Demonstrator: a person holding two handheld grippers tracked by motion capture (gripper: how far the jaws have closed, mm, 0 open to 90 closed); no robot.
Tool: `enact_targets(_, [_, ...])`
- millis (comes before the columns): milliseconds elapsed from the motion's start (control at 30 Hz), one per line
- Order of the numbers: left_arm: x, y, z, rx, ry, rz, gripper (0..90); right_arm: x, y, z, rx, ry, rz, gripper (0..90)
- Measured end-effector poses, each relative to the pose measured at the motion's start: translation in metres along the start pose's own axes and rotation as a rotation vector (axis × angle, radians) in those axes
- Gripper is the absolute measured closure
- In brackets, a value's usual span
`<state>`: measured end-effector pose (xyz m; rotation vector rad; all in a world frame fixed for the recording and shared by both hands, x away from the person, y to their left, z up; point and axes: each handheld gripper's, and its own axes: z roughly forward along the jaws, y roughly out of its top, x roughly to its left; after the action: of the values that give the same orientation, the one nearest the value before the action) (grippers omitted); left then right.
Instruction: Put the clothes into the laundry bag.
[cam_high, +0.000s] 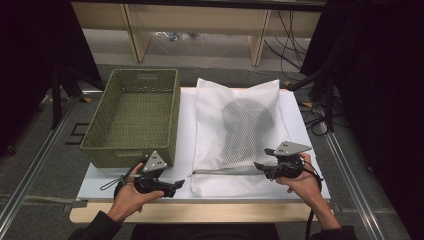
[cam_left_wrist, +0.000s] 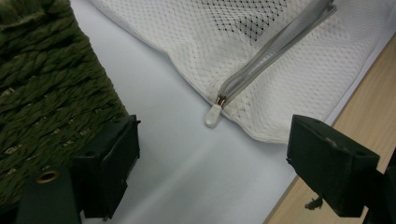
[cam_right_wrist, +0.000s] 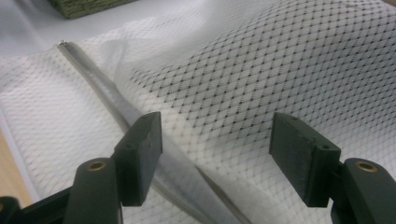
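Note:
A white mesh laundry bag (cam_high: 210, 125) lies flat on the white board (cam_high: 185, 125), with a dark garment (cam_high: 246, 122) showing through the net. Its grey zipper (cam_high: 220, 171) runs along the near edge and ends at a white pull tab (cam_left_wrist: 212, 115) on the left. My left gripper (cam_high: 176, 187) rests on the board just left of that tab, open, with the tab a little ahead of its jaws (cam_left_wrist: 212, 154). Over the right end of the zipper (cam_right_wrist: 107, 93), my right gripper (cam_high: 261, 157) stands open above the mesh (cam_right_wrist: 217, 149), with nothing pinched.
A green woven basket (cam_high: 135, 115) stands empty on the left half of the board, close beside my left gripper (cam_left_wrist: 46, 93). The wooden table edge (cam_high: 200, 212) runs along the front. Cables and black stands lie on the floor to the right.

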<state>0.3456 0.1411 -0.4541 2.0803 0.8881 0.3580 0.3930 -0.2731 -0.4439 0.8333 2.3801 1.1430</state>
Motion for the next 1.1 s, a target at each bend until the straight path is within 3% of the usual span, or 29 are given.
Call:
enact_targets(133, [0.000, -0.001, 0.000, -0.001, 0.000, 0.006, 16.5, 0.003, -0.003, 0.000, 0.004, -0.007, -0.013, 35.0])
enact_targets(200, [0.000, -0.001, -0.001, 0.008, -0.001, 0.012, 16.6, 0.006, -0.004, 0.000, 0.017, 0.013, 0.012, 34.9])
enact_targets(333, [-0.001, -0.002, 0.000, 0.010, 0.000, 0.015, 16.6, 0.009, -0.005, 0.001, 0.011, 0.015, -0.019, 34.2])
enact_targets(567, [-0.005, -0.005, -0.001, 0.008, -0.008, 0.006, 16.6, 0.016, -0.013, -0.001, 0.026, 0.021, 0.001, 33.2])
enact_targets(667, [-0.006, -0.006, -0.003, 0.016, 0.001, 0.020, 16.6, 0.018, -0.016, -0.002, 0.023, 0.032, -0.019, 32.5])
enact_targets(700, [-0.007, -0.006, -0.003, 0.018, -0.008, 0.024, 16.6, 0.020, -0.018, -0.004, 0.033, 0.035, 0.005, 32.3])
enact_targets(800, [-0.009, -0.008, -0.003, 0.015, -0.009, 0.022, 16.6, 0.023, -0.020, -0.006, 0.031, 0.040, -0.004, 31.2])
enact_targets(833, [-0.009, -0.008, -0.005, 0.024, -0.008, 0.039, 16.5, 0.022, -0.021, -0.006, 0.029, 0.037, -0.018, 30.8])
enact_targets(867, [-0.010, -0.008, -0.005, 0.021, -0.002, 0.031, 16.6, 0.025, -0.022, -0.008, 0.035, 0.035, 0.000, 30.3])
enact_targets(1100, [-0.016, -0.009, -0.006, 0.019, -0.014, 0.040, 16.5, 0.030, -0.027, -0.013, 0.045, 0.031, 0.000, 26.4])
